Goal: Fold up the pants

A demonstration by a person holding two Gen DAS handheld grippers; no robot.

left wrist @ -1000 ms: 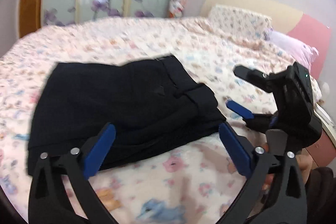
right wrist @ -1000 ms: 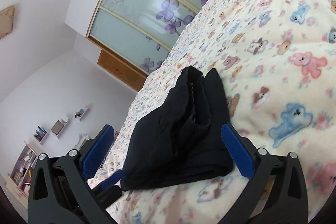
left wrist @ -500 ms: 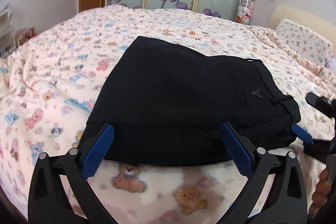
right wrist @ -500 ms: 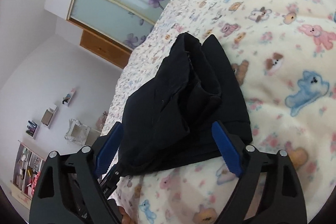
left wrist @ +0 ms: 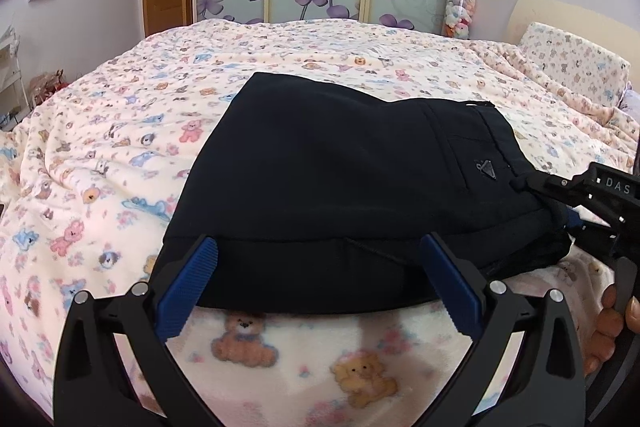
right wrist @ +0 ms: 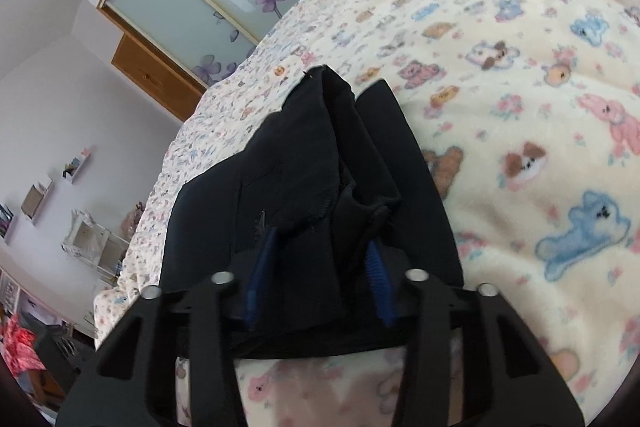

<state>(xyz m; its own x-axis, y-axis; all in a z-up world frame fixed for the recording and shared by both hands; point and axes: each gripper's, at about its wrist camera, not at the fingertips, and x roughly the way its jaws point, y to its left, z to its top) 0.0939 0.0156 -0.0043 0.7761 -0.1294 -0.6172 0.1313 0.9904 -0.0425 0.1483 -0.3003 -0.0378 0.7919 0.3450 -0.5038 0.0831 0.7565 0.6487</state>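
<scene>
While the black pants (left wrist: 352,187) lie folded into a thick packet on the bed (left wrist: 120,131), the left wrist view shows the left gripper (left wrist: 318,277) just at the near edge of the cloth, its blue fingers (left wrist: 188,287) spread wide on both sides of this edge and holding nothing. At the right border of this view the right gripper (left wrist: 576,217) reaches into the waistband end, and a part of the hand (left wrist: 612,327) that carries it is visible, but its fingers are hidden there by the fabric. In the right wrist view the same gripper has its fingers (right wrist: 378,283) closed in on a bunch of the waistband layers, so it grips the pants. The cloth looks soft and limp, rather light, and I think it will sag and slide apart if only one layer is taken; the better hold seems to be the whole stacked edge, pinched through all layers. How many layers the right fingers really catch I cannot tell, because the folds cover them. The far side of the packet is also hidden behind its own bulge.
</scene>
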